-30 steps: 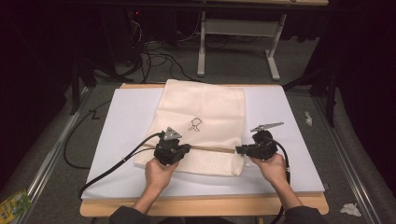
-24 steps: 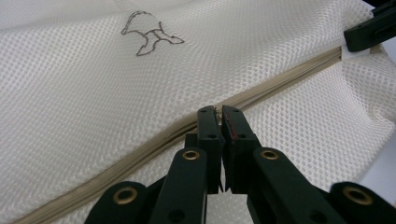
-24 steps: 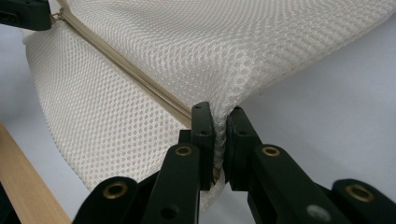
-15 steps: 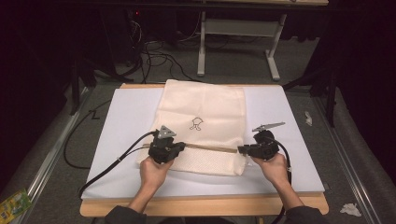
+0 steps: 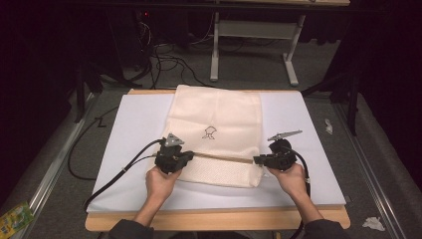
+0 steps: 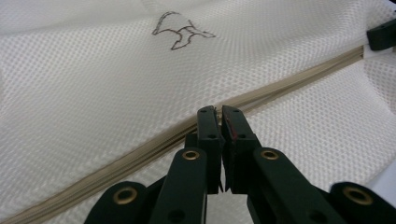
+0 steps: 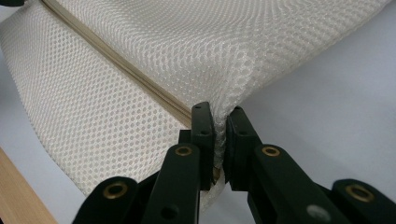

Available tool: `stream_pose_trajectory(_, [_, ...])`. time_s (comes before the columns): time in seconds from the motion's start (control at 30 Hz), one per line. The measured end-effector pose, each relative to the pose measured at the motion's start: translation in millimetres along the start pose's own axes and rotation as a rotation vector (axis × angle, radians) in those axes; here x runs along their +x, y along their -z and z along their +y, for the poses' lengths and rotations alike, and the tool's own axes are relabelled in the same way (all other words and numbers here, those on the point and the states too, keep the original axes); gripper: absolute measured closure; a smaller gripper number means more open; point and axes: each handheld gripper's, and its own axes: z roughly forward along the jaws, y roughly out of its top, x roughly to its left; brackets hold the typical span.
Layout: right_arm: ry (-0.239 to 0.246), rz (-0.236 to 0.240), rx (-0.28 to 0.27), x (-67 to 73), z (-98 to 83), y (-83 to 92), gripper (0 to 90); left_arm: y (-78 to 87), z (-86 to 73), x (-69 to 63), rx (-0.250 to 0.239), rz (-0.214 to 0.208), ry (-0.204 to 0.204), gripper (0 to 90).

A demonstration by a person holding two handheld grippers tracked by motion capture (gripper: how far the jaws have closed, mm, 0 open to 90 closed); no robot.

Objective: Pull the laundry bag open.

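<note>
Lying flat on the white board (image 5: 308, 124) that covers the wooden table (image 5: 219, 219), the cream mesh bag (image 5: 219, 119) reaches from the far edge towards the person, and a beige zipper (image 5: 224, 158) runs across its near part. The right gripper (image 5: 260, 160) has its jaws closed on the right edge of the bag, at the end of the zipper, with mesh pinched between them. The left gripper (image 5: 188, 155) is closed too, at the zipper line near the left edge; what it pinches I cannot tell.
</note>
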Motion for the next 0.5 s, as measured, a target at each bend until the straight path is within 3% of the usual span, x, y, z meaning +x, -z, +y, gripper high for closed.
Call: stream_pose_trajectory(0.5, [-0.011,-0.002,0.005,-1.3,0.2,-0.3,85.3,6.4,-2.3,10.5,-0.005,0.009,0.020,87.1])
